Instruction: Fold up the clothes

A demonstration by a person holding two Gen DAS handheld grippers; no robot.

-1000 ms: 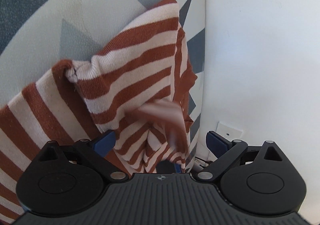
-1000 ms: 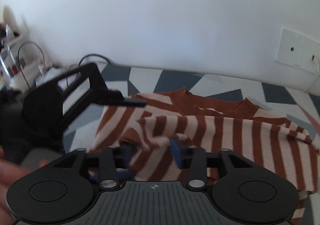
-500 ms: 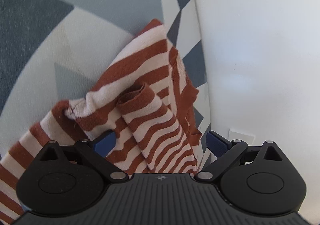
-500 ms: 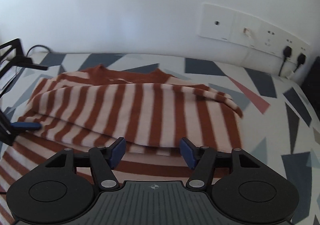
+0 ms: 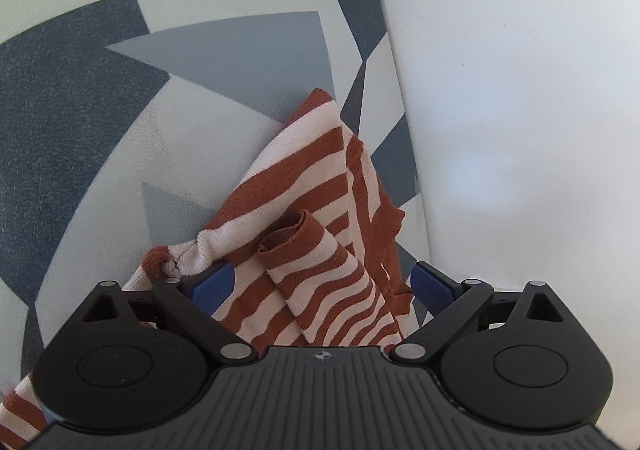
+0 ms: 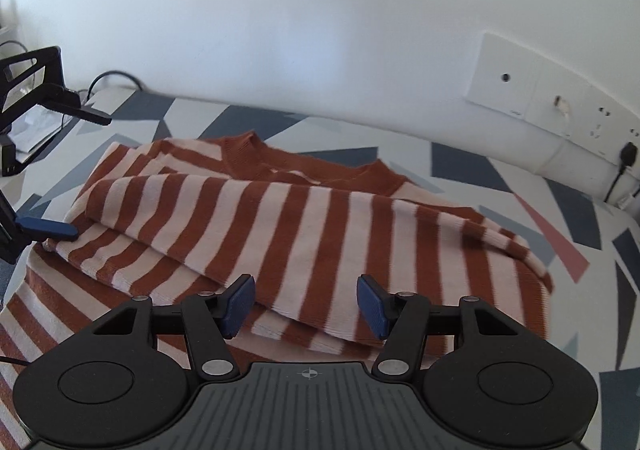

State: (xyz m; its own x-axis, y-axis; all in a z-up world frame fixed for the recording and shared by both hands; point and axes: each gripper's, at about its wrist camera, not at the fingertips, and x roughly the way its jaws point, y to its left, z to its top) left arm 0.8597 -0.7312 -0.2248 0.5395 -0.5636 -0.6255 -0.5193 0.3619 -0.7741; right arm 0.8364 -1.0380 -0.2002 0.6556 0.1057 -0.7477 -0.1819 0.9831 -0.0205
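left fingers [image 5: 322, 286]: spread wide, gripping nothing, blue pads either side of a sleeve end
right fingers [image 6: 306, 304]: also parted and holding nothing, hovering just above the near edge of the fold
sweater [image 6: 304, 226]: lying on the patterned worktop [image 5: 224, 50], close to the wall, collar at the far side
sleeve [image 5: 316, 262]: draped across the body, cuff curled open
progress: looks partway folded, layers stacked over the body; lower hem at near left sticks out flat, so probably more folding and smoothing left
count: one sweater, two grippers, one socket panel [image 6: 552, 98] on the wall
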